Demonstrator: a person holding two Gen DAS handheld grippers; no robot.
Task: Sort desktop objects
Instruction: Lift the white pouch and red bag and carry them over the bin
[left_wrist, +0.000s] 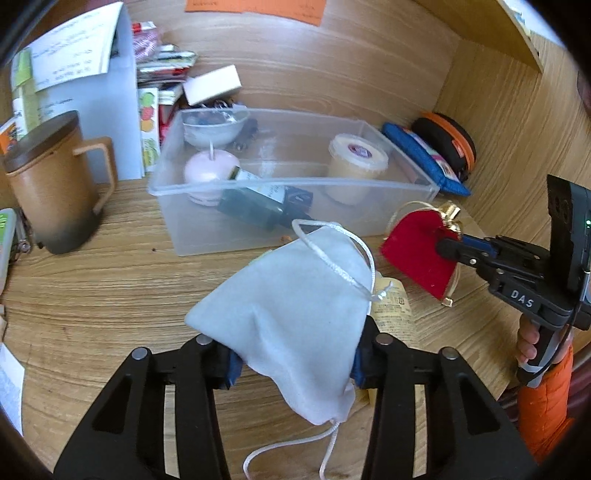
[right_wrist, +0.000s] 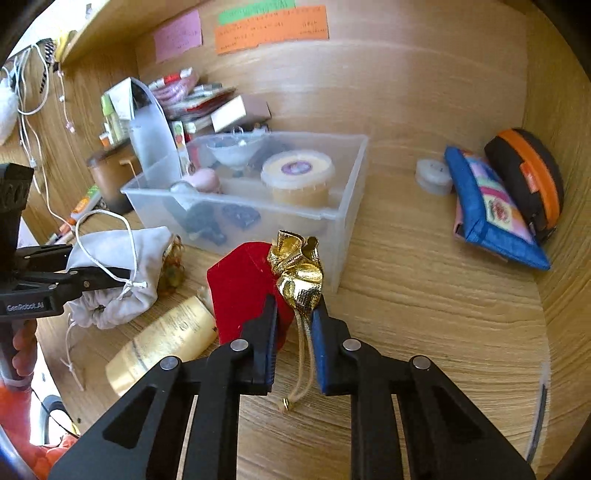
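Observation:
My left gripper (left_wrist: 295, 354) is shut on a pale grey drawstring pouch (left_wrist: 295, 310) and holds it above the wooden desk; it also shows in the right wrist view (right_wrist: 110, 273). My right gripper (right_wrist: 293, 314) is shut on a red velvet pouch (right_wrist: 240, 291) with a gold ruffled top (right_wrist: 297, 266); its gold cords hang between the fingers. The red pouch also shows in the left wrist view (left_wrist: 413, 251), right of the grey one. A clear plastic bin (left_wrist: 295, 184) stands just behind both pouches.
The bin holds a pink candle (left_wrist: 210, 170), a dark bottle (left_wrist: 258, 206), a lidded tub (left_wrist: 356, 166) and a small bowl (left_wrist: 214, 129). A brown mug (left_wrist: 55, 184) stands left. A cream bottle (right_wrist: 162, 343) lies on the desk. A blue pouch (right_wrist: 491, 214) and black-orange case (right_wrist: 528, 177) lean at the right wall.

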